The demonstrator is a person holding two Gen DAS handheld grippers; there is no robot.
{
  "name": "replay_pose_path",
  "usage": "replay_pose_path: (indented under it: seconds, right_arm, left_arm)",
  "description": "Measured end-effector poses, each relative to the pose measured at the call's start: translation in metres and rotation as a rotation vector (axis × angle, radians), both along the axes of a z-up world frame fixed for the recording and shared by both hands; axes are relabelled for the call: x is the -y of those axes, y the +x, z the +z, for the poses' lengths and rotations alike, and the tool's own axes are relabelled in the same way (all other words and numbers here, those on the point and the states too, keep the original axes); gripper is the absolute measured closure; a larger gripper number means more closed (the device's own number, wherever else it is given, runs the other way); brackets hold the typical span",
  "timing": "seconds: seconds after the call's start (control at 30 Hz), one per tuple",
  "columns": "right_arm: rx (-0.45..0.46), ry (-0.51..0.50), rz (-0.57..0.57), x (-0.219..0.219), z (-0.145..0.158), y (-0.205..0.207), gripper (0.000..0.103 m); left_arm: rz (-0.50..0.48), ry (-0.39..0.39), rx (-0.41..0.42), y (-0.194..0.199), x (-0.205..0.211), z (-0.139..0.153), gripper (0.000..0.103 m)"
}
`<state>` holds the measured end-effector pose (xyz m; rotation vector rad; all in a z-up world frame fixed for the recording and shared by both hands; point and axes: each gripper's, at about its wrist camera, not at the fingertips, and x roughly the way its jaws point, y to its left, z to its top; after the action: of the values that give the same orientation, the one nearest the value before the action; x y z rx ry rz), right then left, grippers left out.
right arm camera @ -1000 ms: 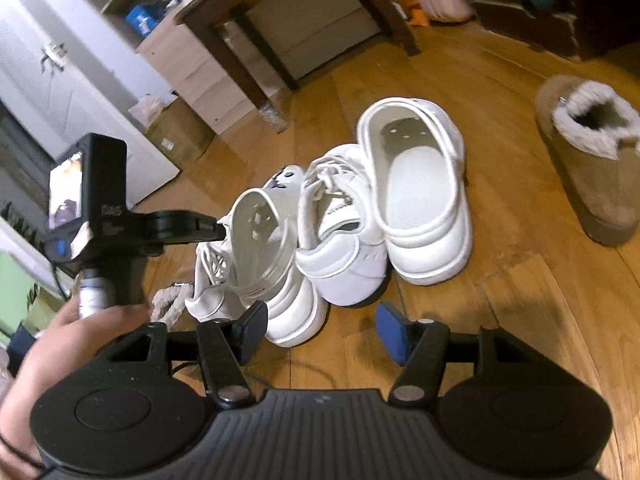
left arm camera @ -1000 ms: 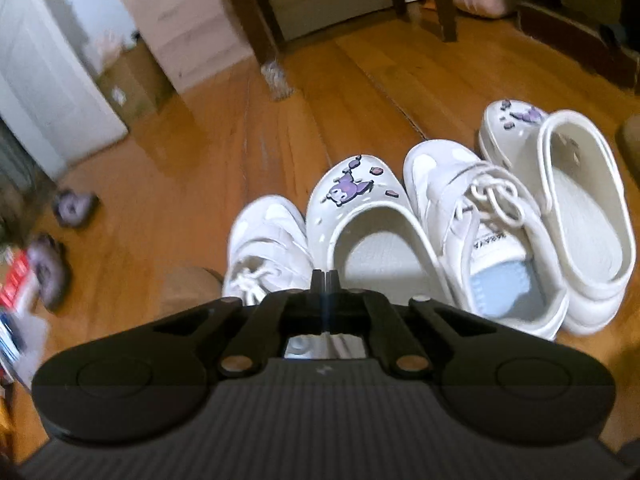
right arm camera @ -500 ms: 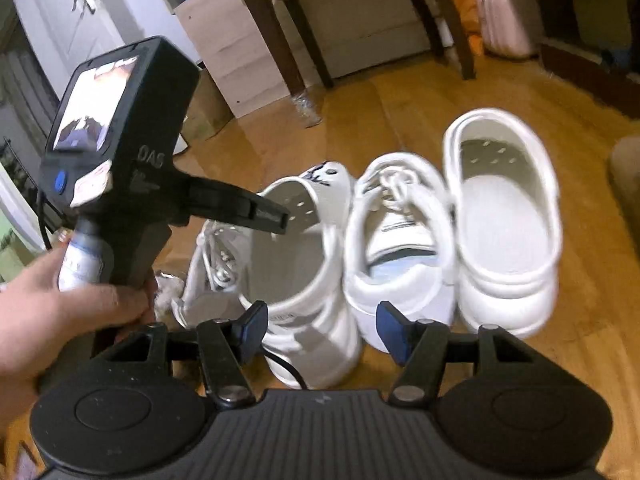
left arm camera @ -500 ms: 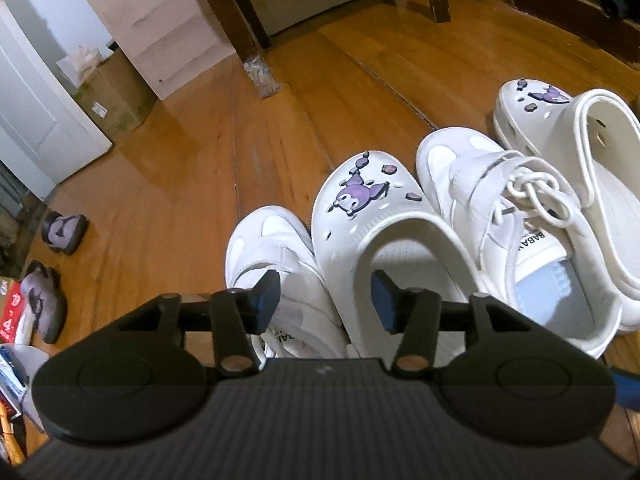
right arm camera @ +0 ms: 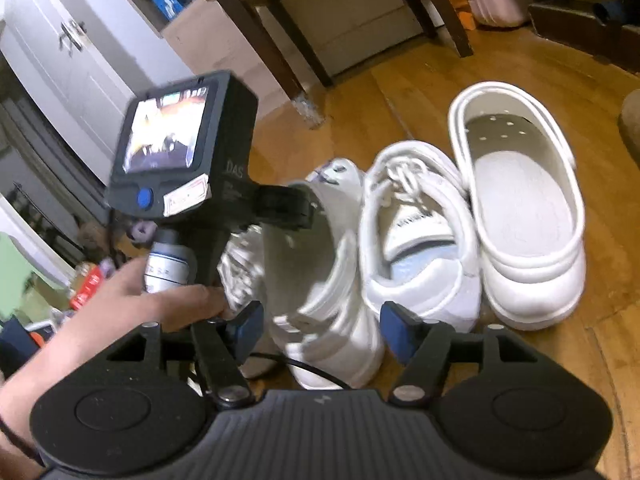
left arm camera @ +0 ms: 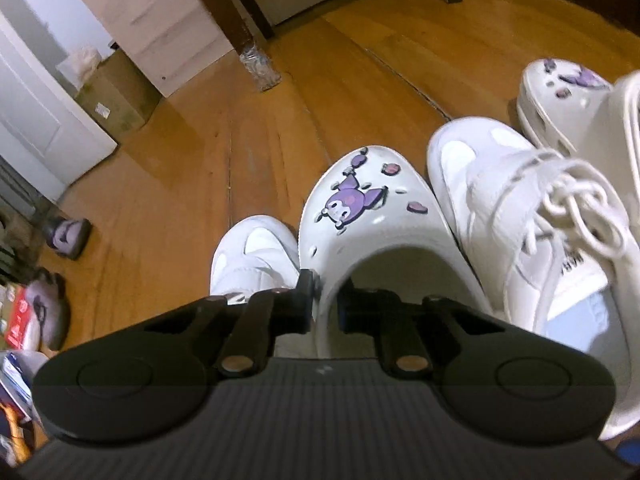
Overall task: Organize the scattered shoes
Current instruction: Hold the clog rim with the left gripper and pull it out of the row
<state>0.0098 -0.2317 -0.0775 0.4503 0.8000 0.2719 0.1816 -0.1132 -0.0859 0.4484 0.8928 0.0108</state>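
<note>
Left claw pinched the side wall of the charm-decorated clog, second in the floor row; toe pointed to 12 o'clock. Right claw was opening, nothing between, that clog's heel dead ahead.

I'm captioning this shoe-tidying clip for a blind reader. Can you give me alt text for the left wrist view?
The left gripper is shut on the side wall of a white clog with purple charms, one finger inside it and one outside. White sneakers flank the clog, and a second clog sits far right, all on a wood floor.
</note>
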Motion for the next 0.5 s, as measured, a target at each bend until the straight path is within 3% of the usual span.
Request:
replay_pose_path:
  seconds: [0.27,0.33,0.43,0.5]
  right_arm:
    - [-0.053,0.025,-0.015,0.021,0.016,-0.013,0.031]
    - [-0.066,0.036,-0.019,0.028,0.020,-0.024,0.031]
    - [-0.084,0.065,-0.056,0.044,0.024,-0.042,0.031]
    - [-0.087,0.078,-0.094,0.055,0.025,-0.057,0.031]
  left_arm:
    - [0.027,-0.115,0.000,-0.059,-0.015,0.021,0.098]
    - [0.044,-0.152,0.002,-0.078,-0.015,0.032,0.103]
    - [0.042,-0.139,0.001,-0.096,-0.010,0.038,0.103]
    - [0.025,-0.116,0.044,-0.097,-0.012,0.043,0.103]
